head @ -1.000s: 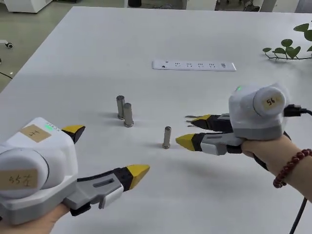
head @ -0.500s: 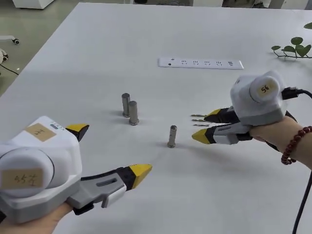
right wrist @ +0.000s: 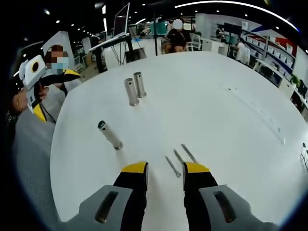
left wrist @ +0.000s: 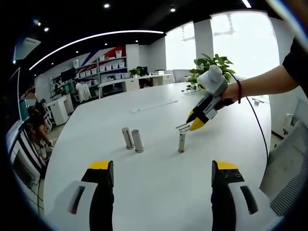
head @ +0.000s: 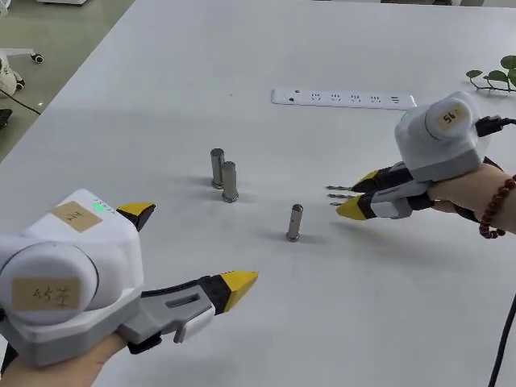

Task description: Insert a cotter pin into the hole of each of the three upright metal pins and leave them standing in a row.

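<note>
**A:** What is shown of the upright pieces in the head view?

**B:** On the white table (head: 161,97), two metal pins (head: 230,181) are seen standing close together, left of centre. A single metal pin (head: 295,222) is seen standing apart, to their lower right near mid-frame.

**A:** What is added by the right gripper view?

**B:** Three cotter pins (right wrist: 179,157) are made out lying flat on the table, just beyond the tips of the right tool (right wrist: 165,172). Its jaws are parted by a narrow gap and nothing is gripped. In the head view these cotter pins are reduced to thin lines at the tool's tips.

**A:** And by the left gripper view?

**B:** The left tool (left wrist: 161,173) is shown spread wide and empty at the bottom of the frame. The right tool is seen in the upper right, just beside the single metal pin.

**A:** How are edges and open room laid out?

**B:** Bare table is seen around all the pins. In the head view, a power strip (head: 344,98) lies well apart, upper centre. A plant (head: 492,76) is placed at the right edge. The table's left edge is cut across the upper left, with floor beyond.
</note>
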A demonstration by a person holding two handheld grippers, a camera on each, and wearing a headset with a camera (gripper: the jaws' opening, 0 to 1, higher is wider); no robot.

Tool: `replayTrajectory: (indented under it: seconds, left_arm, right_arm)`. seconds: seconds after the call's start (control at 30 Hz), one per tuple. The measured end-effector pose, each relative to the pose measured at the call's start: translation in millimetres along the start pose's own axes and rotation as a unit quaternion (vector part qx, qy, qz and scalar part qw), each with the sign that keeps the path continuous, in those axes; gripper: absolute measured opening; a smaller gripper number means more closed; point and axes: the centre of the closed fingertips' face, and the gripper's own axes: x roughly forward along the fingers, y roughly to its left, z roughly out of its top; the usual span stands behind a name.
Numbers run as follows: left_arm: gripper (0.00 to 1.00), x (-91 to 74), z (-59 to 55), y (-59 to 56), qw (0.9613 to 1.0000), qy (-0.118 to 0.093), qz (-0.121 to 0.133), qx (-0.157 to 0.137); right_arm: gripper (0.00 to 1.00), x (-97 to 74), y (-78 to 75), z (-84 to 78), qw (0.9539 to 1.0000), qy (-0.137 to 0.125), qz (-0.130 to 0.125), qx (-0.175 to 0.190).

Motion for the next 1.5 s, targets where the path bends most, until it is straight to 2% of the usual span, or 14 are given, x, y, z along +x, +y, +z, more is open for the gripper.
replayTrajectory:
  seconds: [0.13, 0.3, 0.63, 0.77, 1.0, 1.07, 1.17, 1.4, 1.5]
  left_arm:
    - [0.82, 2.4, 2.9, -4.9, 1.0000, -0.006, -0.007, -0.002]
    - [0.81, 4.5, 1.4, -7.0, 0.9999, 0.000, -0.010, 0.007]
    - [0.80, 5.5, -1.4, -9.8, 0.9999, 0.001, -0.015, 0.002]
    - [0.80, 5.5, -2.2, -10.0, 0.9999, 0.003, -0.016, 0.003]
    - [0.79, 4.8, -2.5, -10.8, 0.9998, 0.004, -0.018, 0.000]
    - [0.79, 4.7, -2.4, -10.9, 0.9998, 0.004, -0.018, 0.000]
    - [0.78, 4.3, -1.2, -11.7, 0.9998, 0.002, -0.020, 0.001]
    - [0.77, 3.8, -1.2, -13.4, 0.9997, 0.004, -0.024, 0.003]
    - [0.77, 3.6, -0.4, -12.7, 0.9997, 0.001, -0.024, -0.002]
  right_arm:
    - [0.19, 3.8, -2.6, -1.2, 0.9999, 0.014, 0.004, -0.004]
    - [0.16, 8.9, -2.5, -7.4, 0.9987, 0.046, 0.012, -0.018]
    - [0.09, 13.4, -0.4, -14.7, 0.9933, 0.102, 0.027, -0.047]
    - [0.07, 14.0, -5.0, -13.6, 0.9916, 0.113, 0.028, -0.057]
    - [0.02, 12.2, -7.8, -18.6, 0.9830, 0.150, 0.029, -0.102]
    - [0.01, 11.9, -7.4, -19.1, 0.9815, 0.157, 0.030, -0.105]
    - [0.00, 11.1, -8.3, -21.1, 0.9760, 0.174, 0.025, -0.128]
    - [0.00, 10.8, -8.1, -21.5, 0.9729, 0.180, 0.017, -0.145]
    - [0.00, 10.1, -8.3, -21.9, 0.9743, 0.173, 0.016, -0.143]
